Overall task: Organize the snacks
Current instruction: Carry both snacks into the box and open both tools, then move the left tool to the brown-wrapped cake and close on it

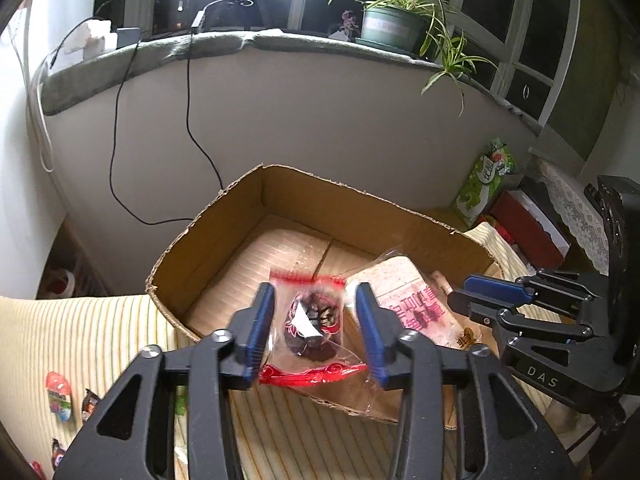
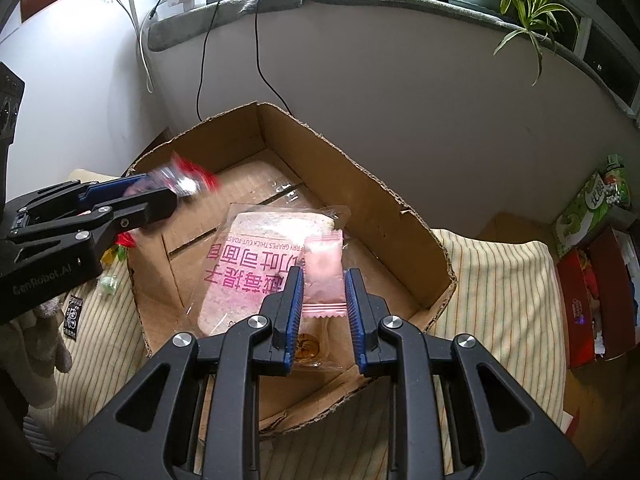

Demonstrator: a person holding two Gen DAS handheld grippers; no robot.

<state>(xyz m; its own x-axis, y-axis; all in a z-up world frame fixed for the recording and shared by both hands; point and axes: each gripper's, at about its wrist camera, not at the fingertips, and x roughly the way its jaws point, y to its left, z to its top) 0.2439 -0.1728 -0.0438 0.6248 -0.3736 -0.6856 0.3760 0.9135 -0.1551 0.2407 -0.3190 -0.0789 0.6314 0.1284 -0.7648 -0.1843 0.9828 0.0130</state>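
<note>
A torn-rim cardboard box [image 1: 208,216] [image 2: 360,184] stands open on a striped cloth. A pink-printed toast bag [image 1: 412,300] [image 2: 248,260] lies on the box floor. My left gripper [image 1: 314,292] [image 2: 168,192] hangs over the box's near edge. A clear red-edged packet of dark snack [image 1: 316,316] sits between its blue pads, and the right pad stands off it. In the right wrist view that packet [image 2: 188,178] is a blur at the left gripper's tip. My right gripper [image 2: 323,276] [image 1: 460,298] is over the box, shut on a small pink packet [image 2: 323,268].
Small wrapped candies [image 1: 60,400] [image 2: 108,284] lie on the striped cloth [image 1: 92,344] left of the box. A green carton [image 1: 484,180] [image 2: 592,208] and a red box [image 1: 528,220] [image 2: 580,308] stand at the right. A wall with hanging cables rises behind, under a sill with a plant.
</note>
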